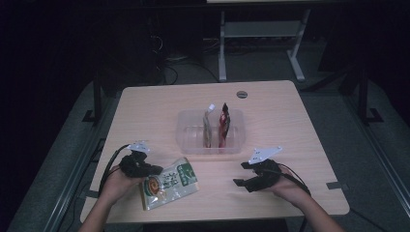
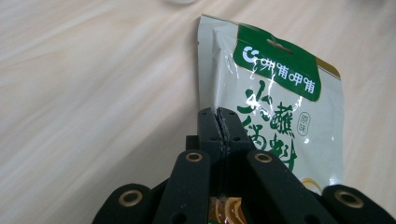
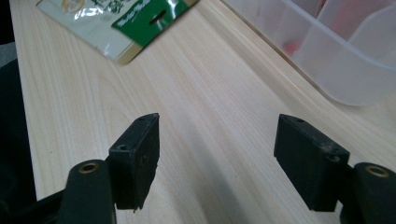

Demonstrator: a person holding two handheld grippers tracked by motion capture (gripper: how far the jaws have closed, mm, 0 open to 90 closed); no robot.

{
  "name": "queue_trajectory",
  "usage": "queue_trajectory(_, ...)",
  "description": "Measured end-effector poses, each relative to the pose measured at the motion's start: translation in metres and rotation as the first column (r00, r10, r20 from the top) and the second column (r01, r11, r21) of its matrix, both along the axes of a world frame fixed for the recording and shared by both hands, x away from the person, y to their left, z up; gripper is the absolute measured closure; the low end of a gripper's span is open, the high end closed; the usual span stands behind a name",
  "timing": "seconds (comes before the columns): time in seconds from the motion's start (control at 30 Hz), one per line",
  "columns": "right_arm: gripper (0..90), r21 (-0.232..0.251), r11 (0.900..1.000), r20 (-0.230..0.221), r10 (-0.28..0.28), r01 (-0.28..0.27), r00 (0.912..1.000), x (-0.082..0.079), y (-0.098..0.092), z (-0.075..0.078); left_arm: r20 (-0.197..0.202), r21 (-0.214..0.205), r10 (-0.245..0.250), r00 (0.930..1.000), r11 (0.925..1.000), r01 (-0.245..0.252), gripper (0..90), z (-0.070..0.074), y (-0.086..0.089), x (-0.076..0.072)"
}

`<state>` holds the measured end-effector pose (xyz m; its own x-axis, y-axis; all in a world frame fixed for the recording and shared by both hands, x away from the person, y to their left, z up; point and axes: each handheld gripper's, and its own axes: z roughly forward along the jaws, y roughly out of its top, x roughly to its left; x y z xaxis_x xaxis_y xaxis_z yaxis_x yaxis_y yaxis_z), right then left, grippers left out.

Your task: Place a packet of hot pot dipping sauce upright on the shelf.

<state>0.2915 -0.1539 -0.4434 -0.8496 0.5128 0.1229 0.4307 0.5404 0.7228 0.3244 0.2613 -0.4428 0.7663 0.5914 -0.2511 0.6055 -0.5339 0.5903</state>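
Observation:
A pale snack packet (image 1: 171, 182) with a green header and green lettering lies flat on the wooden table at the front left. My left gripper (image 1: 153, 170) is shut on its left edge; in the left gripper view the jaws (image 2: 218, 122) meet on the packet (image 2: 280, 93) with its film pinched between them. My right gripper (image 1: 241, 174) rests at the front right, open, pointing left toward the packet. The right gripper view shows its jaws (image 3: 217, 140) wide apart over bare wood, with the packet's green header (image 3: 121, 23) farther off.
A clear plastic container (image 1: 188, 140) stands at the table's middle with two packets upright in it, one pale (image 1: 208, 125) and one red (image 1: 223, 123). Its wall (image 3: 336, 60) is close on the right gripper's far side. A round cable grommet (image 1: 241, 94) sits near the far edge.

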Motion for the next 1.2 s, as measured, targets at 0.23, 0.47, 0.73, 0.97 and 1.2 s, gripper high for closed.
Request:
queue_trajectory(0.23, 30.7, 0.002, 1.0000, -0.001, -0.004, 0.004, 1.0000, 0.000, 0.000, 0.000, 0.001, -0.012, -0.082, 0.9966, 0.9966, 0.082, 89.9, -0.001, -0.031, -0.004)
queue_trajectory(0.47, 30.7, 0.002, 1.0000, 0.009, 0.006, -0.006, 0.9999, 0.000, 0.001, 0.000, 0.005, -0.002, -0.150, 0.9887, 0.9887, 0.150, 90.0, -0.001, -0.069, -0.001)
queue_trajectory(0.73, 31.0, 0.009, 1.0000, -0.009, -0.005, 0.005, 0.9999, 0.001, -0.002, 0.001, 0.014, -0.001, -0.213, 0.9769, 0.9770, 0.213, 90.0, -0.003, -0.105, 0.012)
queue_trajectory(0.97, 31.0, 0.005, 1.0000, 0.002, -0.008, 0.008, 1.0000, 0.002, -0.004, 0.000, 0.035, 0.002, -0.239, 0.9704, 0.9710, 0.239, 84.6, 0.000, -0.122, 0.013)
queue_trajectory(1.2, 31.1, 0.008, 0.9999, 0.000, -0.014, 0.014, 0.9999, 0.002, -0.008, 0.001, 0.066, 0.037, -0.299, 0.9519, 0.9541, 0.297, 38.9, 0.005, -0.109, 0.000)
